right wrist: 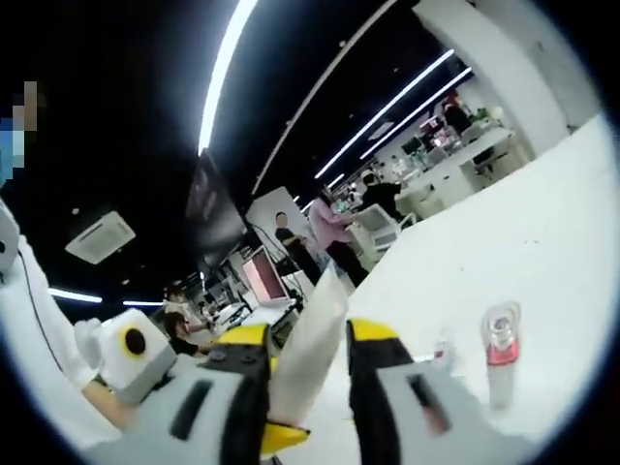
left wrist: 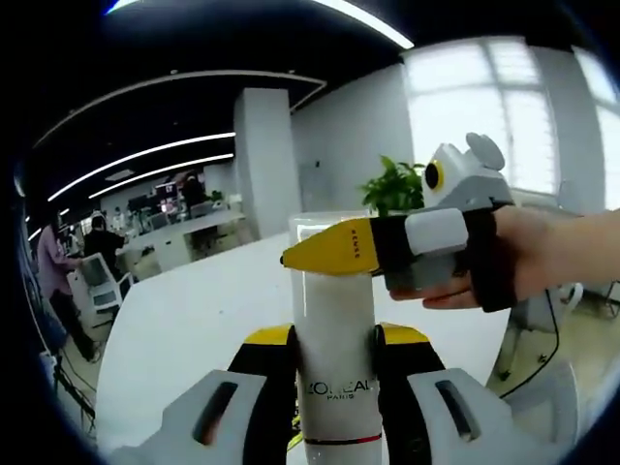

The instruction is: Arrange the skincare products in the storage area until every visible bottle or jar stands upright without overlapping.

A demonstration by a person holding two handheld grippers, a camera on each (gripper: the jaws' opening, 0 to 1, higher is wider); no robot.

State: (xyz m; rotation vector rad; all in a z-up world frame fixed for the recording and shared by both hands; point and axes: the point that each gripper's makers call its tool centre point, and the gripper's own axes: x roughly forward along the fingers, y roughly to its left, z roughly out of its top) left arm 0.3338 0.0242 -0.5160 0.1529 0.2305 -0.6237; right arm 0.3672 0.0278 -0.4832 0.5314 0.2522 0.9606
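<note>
A tall white plastic tube printed with dark L'Oréal Paris lettering and a thin red band (left wrist: 337, 373) stands upright between the two black, yellow-tipped jaws of the left gripper (left wrist: 334, 341), which press against its sides low down, holding it above a white tabletop (left wrist: 184, 329). In the left gripper view, the right gripper (left wrist: 329, 250) comes in from the right, held by a person's hand (left wrist: 542, 257); its yellow-tipped jaw lies across the tube's flat upper end, touching it. In the right gripper view, the same tube (right wrist: 312, 354) appears as a pale flat wedge rising between that gripper's (right wrist: 312, 341) own dark jaws, which sit close on either side of it, gripping its top. Also in that view, a small clear bottle with a pink band around its middle (right wrist: 501, 363) stands upright on the white table (right wrist: 542, 223), to the right of the jaws and apart from them. A second small item just left of it is too blurred to identify. Beyond the table lie an open office with long ceiling light strips (right wrist: 225, 73), a green leafy plant (left wrist: 392, 186) by a bright window, and several people standing among desks.
</note>
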